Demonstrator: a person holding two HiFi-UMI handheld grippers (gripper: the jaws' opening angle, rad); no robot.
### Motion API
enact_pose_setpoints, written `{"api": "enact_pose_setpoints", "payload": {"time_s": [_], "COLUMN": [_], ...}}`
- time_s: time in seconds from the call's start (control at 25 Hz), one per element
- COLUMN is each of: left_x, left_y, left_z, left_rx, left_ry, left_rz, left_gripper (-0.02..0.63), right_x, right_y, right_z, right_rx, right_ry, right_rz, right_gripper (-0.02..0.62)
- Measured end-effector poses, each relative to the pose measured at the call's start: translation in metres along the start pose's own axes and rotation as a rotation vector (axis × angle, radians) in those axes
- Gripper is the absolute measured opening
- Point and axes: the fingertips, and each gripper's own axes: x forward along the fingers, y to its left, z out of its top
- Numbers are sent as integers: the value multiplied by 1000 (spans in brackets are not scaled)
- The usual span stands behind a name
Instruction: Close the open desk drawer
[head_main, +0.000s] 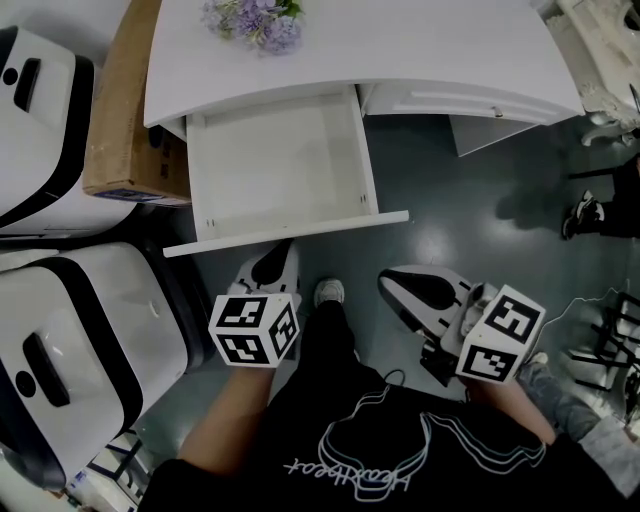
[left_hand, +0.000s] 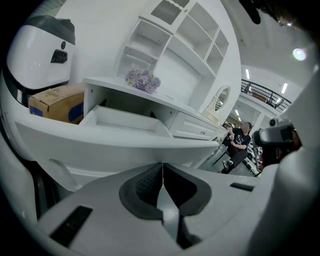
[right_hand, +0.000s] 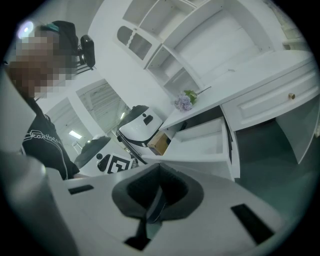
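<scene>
**Drawer fully out, left claw at its front**

None of the closing is done yet. Ahead of both claws stands the white wooden tabletop (head_main: 400, 60), and its shallow, empty white drawer (head_main: 275, 165) is pulled far out from under it.

Left of the left claw crowd the rounded white-and-black machines (head_main: 90, 330). A brown cardboard box (head_main: 125, 100) sits ahead-left, close beside the drawer's side. To the right, the dark floor (head_main: 450, 200) lies open.

The left claw (head_main: 280, 252) is clenched on nothing. Its tips are just at the drawer's front panel, though I cannot tell whether they touch. The right claw (head_main: 392, 285), likewise clenched and empty, hangs further back over bare floor.

The whole push remains, and the drawer's path inward looks clear. A small bunch of purple flowers (head_main: 255, 22) lies far ahead.
</scene>
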Motion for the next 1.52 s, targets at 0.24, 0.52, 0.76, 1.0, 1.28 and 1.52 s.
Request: {"api": "enact_pose_setpoints", "payload": {"time_s": [0.24,0.52,0.76,1.0,1.28,1.52], "left_x": [9,23,34,43,52,60], "left_y": [7,14,19,22,28,31], "left_z": [10,27,40,54,63,74], "left_rx": [-35,-52,-28,-18,-47,-53], "left_ry": [-4,3,7,14,20,23], "left_rz": [-4,0,15,32,65,72], "left_gripper": [8,8,8,8,8,7], "right_x": [6,5,5,4,8,18], "right_y": [-4,-13,-17,-25,-47,-64], "right_z": [15,36,48,65,68,80], "right_rx": [-10,-14,-29,-37,-13,-2], "right_ry": [0,-13,-27,-59,-25,5], "right_rz": [-11,-37,-31,-12,7,24], "right_gripper": [6,6,6,6,6,6]}}
